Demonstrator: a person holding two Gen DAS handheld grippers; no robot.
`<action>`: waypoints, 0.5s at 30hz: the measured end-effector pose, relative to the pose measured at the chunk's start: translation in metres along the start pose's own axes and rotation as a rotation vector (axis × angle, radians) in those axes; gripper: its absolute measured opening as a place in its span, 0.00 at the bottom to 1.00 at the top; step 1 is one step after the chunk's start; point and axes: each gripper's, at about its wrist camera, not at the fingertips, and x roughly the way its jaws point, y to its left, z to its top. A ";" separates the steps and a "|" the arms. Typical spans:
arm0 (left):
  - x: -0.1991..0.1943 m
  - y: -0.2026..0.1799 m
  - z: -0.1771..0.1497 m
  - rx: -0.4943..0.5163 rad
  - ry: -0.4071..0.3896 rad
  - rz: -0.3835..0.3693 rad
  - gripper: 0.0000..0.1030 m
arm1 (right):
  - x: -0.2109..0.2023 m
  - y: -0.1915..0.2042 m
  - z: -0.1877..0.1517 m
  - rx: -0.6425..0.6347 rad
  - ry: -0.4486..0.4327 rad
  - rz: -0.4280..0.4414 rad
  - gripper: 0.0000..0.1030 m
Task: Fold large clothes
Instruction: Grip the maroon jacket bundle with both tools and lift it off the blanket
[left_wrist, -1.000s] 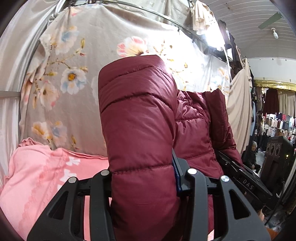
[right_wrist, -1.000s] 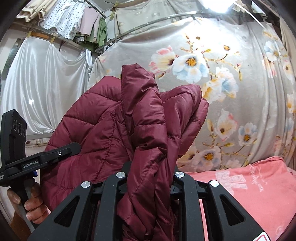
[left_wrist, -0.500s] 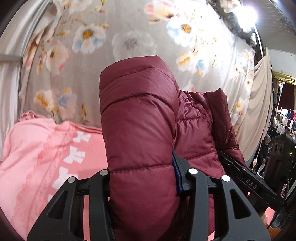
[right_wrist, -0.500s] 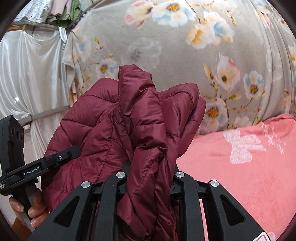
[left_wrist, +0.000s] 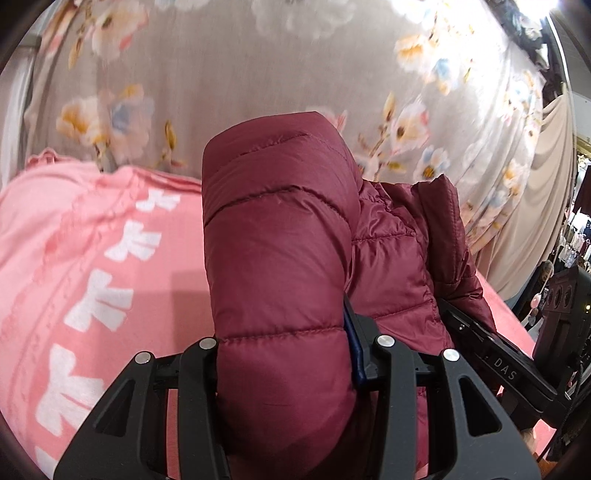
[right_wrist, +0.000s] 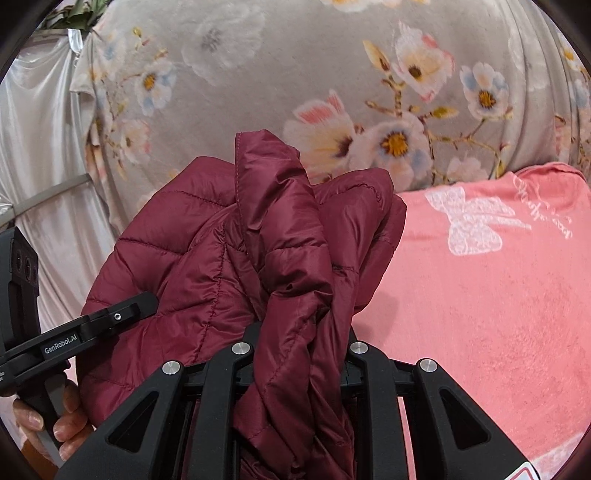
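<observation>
A dark red quilted puffer jacket (left_wrist: 280, 258) is held up between both grippers above a pink bedspread (left_wrist: 92, 258). My left gripper (left_wrist: 288, 354) is shut on a thick padded fold of it, which bulges up between the fingers and hides the pads. My right gripper (right_wrist: 299, 354) is shut on a bunched edge of the jacket (right_wrist: 288, 236). The other gripper shows in each view: the right one (left_wrist: 495, 354) at the jacket's right side, the left one (right_wrist: 110, 321) at its left, with a hand (right_wrist: 55, 417) on its handle.
The pink bedspread (right_wrist: 498, 277) with white bow prints spreads below the jacket. A grey flowered sheet (right_wrist: 369, 92) hangs close behind it. A white curtain (right_wrist: 40, 147) hangs at the left. At the far right stands a dark speaker cabinet (left_wrist: 565, 295) before a clothes stall.
Both grippers have come down with the jacket and tipped toward the bed. The pink bedspread fills much more of each view and the ceiling and hanging rail have left the frame. Both grips are unchanged.
</observation>
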 end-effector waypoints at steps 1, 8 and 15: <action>0.006 0.001 -0.003 -0.001 0.012 0.005 0.40 | 0.004 -0.002 -0.003 0.002 0.007 -0.005 0.19; 0.031 0.003 -0.019 0.012 0.059 0.026 0.40 | 0.025 -0.014 -0.018 0.009 0.050 -0.025 0.19; 0.054 0.010 -0.035 0.003 0.105 0.046 0.40 | 0.044 -0.023 -0.036 0.003 0.104 -0.052 0.19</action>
